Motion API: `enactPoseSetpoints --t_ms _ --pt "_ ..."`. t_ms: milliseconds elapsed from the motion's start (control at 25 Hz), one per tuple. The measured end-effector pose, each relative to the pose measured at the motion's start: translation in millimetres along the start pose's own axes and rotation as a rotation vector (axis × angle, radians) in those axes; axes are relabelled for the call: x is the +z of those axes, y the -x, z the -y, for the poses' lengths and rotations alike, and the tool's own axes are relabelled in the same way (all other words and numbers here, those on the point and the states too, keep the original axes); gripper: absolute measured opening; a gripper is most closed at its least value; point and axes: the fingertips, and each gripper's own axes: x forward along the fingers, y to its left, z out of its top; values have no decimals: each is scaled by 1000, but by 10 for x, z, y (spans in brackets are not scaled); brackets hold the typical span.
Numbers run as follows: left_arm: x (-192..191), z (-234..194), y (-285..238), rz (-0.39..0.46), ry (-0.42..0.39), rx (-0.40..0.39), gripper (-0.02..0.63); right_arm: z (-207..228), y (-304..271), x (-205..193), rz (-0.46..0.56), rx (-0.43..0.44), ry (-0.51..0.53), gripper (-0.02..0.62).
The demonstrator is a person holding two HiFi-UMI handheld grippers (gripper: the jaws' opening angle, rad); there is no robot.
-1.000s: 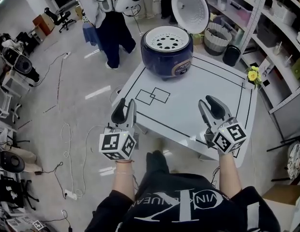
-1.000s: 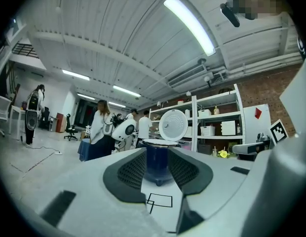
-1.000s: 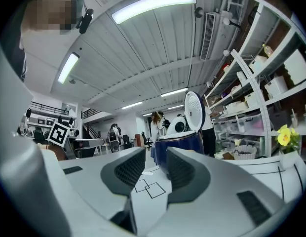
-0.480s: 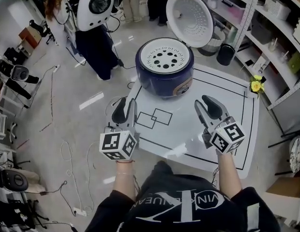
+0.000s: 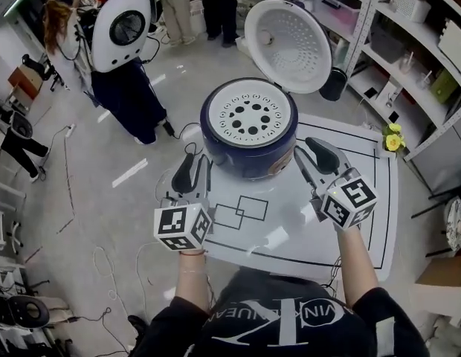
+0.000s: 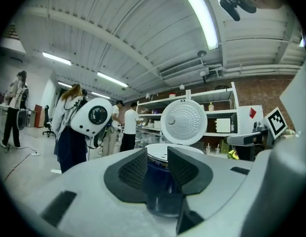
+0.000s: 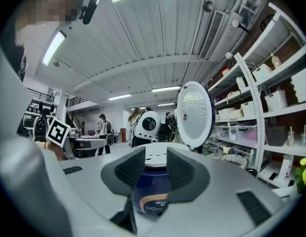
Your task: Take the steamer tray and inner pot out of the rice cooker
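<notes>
A dark blue rice cooker (image 5: 249,146) stands on the white table, its round white lid (image 5: 284,36) swung up behind it. The white perforated steamer tray (image 5: 250,117) rests in its mouth and hides the inner pot. My left gripper (image 5: 193,172) hovers open just left of the cooker's near side. My right gripper (image 5: 312,158) is open at the cooker's right flank. Neither holds anything. In the left gripper view the cooker (image 6: 160,174) and tray (image 6: 158,152) show past the parted jaws. In the right gripper view the cooker (image 7: 152,194) sits straight ahead.
The white table (image 5: 327,229) has black lines marked on it. Metal shelves (image 5: 409,43) with bins run along the right, with a yellow flower (image 5: 392,136) at the table's far right corner. People and a white round-headed machine (image 5: 123,28) stand at the back left. Cables lie on the floor.
Both grippers have travelled forward over the table to the cooker, which now lies between them. Their jaws stand as wide as before.
</notes>
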Motion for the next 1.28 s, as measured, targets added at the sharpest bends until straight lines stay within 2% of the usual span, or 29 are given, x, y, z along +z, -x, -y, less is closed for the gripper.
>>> enactPoseSetpoints --t_ms 200,440,520,640,720,800,960,1160,1280 --pt "35 -134 -419 -4 -6 -62 114 245 -475 110 -68 -66 51 117" --pt "107 -301 -826 -17 -12 -100 114 554 -1003 163 -160 -128 109 115" --pt "147 -312 -946 -16 -13 -112 114 612 -1179 114 -245 -107 163 103" --pt "155 -284 -1047 -12 -7 -133 114 709 -1372 -70 -477 -88 285 104" --pt "140 -290 -1090 -13 -10 -137 114 767 -1482 -138 -554 -85 288 112" --pt "117 -301 -1141 -19 -11 -135 114 808 -1548 -217 -585 -92 266 154" --pt "106 -284 -1240 -21 10 -135 114 903 -1580 -329 -631 -127 279 184" --pt "98 -292 -1259 -16 20 -129 114 951 -1590 -411 -700 -196 379 187" --pt "71 -280 -1279 -19 19 -125 114 1026 -1559 -504 -730 -215 371 187"
